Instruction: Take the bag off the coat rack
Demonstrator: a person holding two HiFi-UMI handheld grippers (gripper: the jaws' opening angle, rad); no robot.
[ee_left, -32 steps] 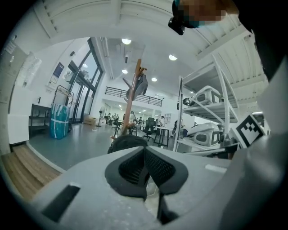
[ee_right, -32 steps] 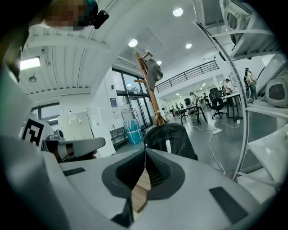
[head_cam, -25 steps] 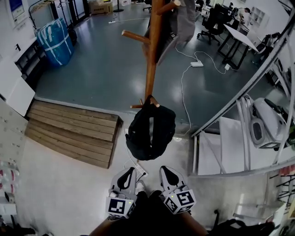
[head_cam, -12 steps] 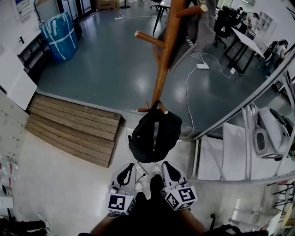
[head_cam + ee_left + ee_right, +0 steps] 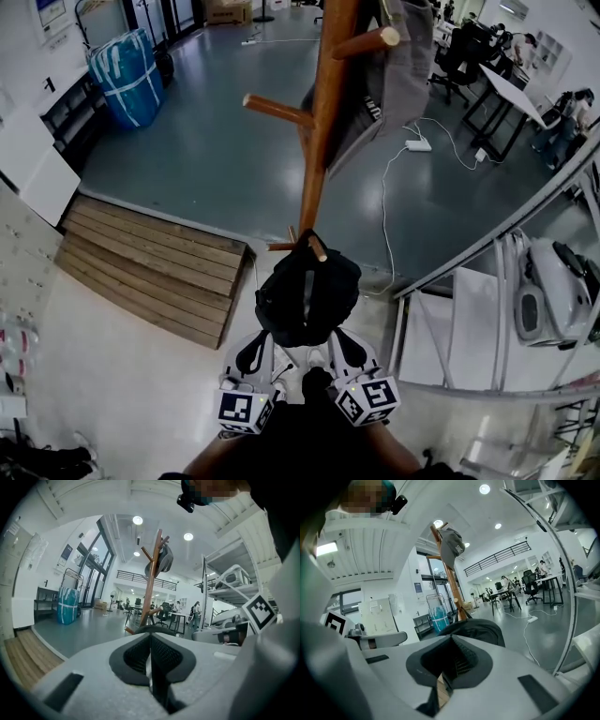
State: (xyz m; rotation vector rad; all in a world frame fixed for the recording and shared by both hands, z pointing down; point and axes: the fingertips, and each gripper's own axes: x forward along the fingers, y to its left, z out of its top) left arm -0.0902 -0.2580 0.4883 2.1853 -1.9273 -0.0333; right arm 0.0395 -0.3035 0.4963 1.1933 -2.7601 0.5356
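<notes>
1. Grey polished floor spreads through an open workshop, with a low wooden platform to one side. The wooden coat rack rises near the platform's corner.
2. The bag hangs from a low peg on the rack's pole, well below a grey garment draped on an upper peg.
3. It is a black backpack, rounded and slumped, with a paler strip down its middle.
4. I'd judge it soft and saggy, so pinching the body would only bunch the cloth. The top loop or strap beside the peg looks the better hold, lifted up over the peg's raised tip.
5. The left gripper and right gripper sit side by side, close to the bag's lower edge. Both pairs of jaws are clenched together on nothing, and I cannot tell whether they touch the bag.
</notes>
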